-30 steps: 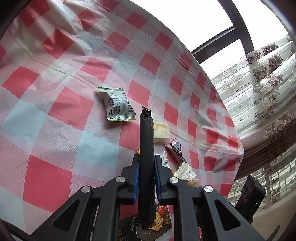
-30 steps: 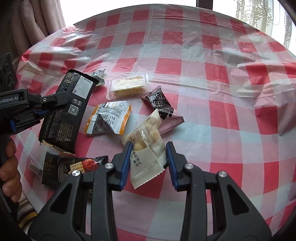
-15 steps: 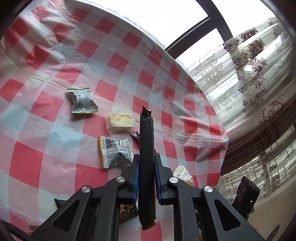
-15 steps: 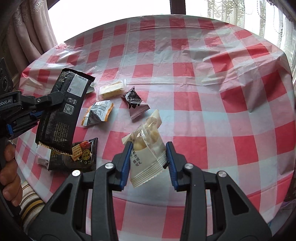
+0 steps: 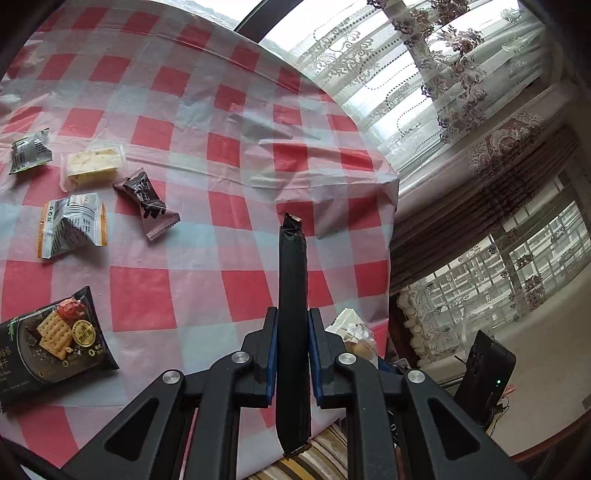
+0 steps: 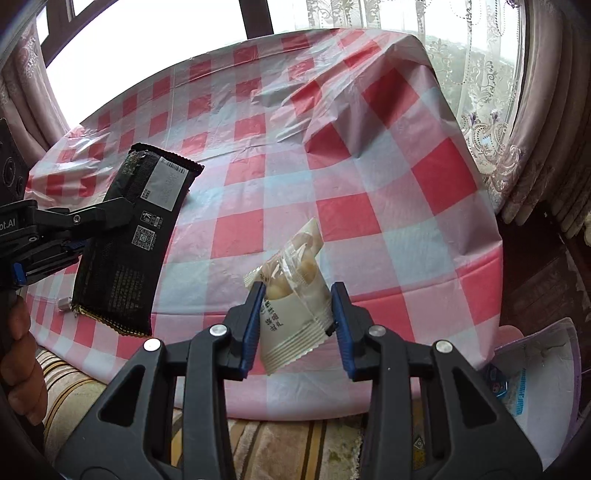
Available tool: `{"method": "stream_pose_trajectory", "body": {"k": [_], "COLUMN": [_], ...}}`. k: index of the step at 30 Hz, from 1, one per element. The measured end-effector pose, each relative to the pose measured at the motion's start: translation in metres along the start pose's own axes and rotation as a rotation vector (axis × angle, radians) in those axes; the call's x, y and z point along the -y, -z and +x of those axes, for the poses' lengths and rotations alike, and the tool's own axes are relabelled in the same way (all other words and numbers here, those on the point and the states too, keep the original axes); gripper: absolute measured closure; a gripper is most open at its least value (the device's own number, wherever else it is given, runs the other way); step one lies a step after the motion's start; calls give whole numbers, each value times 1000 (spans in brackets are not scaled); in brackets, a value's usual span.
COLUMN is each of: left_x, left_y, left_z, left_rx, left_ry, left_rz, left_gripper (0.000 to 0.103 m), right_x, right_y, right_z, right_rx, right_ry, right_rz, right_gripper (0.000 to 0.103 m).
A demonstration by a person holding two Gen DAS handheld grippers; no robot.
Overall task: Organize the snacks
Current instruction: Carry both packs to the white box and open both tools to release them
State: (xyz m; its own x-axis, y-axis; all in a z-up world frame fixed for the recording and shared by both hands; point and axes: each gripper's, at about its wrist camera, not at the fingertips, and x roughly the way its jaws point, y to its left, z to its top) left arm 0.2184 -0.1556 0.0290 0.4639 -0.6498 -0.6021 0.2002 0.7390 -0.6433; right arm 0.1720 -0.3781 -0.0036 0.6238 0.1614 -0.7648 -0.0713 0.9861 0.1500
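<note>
While clamped, nuts inside pouch

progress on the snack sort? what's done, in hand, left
Done: nothing visibly grouped. In hand: left gripper clamps the black packet; right gripper holds the white pouch. Left: five snacks loose on the tablecloth, including the cracker pack and brown candy.

A red-and-white checked plastic cloth covers the worktop, creased and hanging over its edge. Bright daylight comes through windows with dark frames behind it. Lace curtains with flower patterns hang beside heavier brown drapes. A striped rug lies on the floor below
</note>
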Motion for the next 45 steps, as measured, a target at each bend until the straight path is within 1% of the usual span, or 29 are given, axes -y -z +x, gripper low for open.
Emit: {"method": "stream_pose_trajectory", "body": {"k": [8,13,21,28,29,31,32,33,34,35,36,37,38,39,45], "left_x": [57,89,126,147,148,149,150,150,150,150,150,150,150,150,146], "left_y": [29,51,86,109,111,115,116,118,119,120,121,121,120,120,118], "left_z": [53,83,119,141,144,148,150,153,154,156,157,158,158,157,151], "left_rx": [-155,-253,-383,-471,-481,-500,-511,-524,-535,-543,-545,-545,-543,-539,-520], "left_ry": [65,98,104,104,102,104,102,103,102,98,90,86,86,85,84], "left_rz": [81,127,207,267,274,282,285,286,286,289,291,292,292,291,283], "left_gripper": [88,88,88,88,88,87,85,83,82,80,73,70,63,62,61], "right_x": [61,100,155,183,185,190,192,194,196,198,199,201,202,203,199], "right_y": [27,44,71,91,93,97,98,99,100,101,101,101,100,100,99], "right_z": [-23,-35,-44,-49,-49,-49,-49,-49,-49,-48,-48,-49,-49,-48,-47], "right_rx": [0,-9,-35,-52,-56,-63,-67,-71,-73,-76,-79,-78,-79,-83,-94], "right_ry": [66,121,199,232,235,247,253,256,262,268,274,278,279,279,275], "right_rz": [100,165,275,340,346,355,359,364,370,376,383,389,394,398,392], "right_gripper": [63,63,63,60,58,57,57,52,49,43,37,36,35,35,35]}}
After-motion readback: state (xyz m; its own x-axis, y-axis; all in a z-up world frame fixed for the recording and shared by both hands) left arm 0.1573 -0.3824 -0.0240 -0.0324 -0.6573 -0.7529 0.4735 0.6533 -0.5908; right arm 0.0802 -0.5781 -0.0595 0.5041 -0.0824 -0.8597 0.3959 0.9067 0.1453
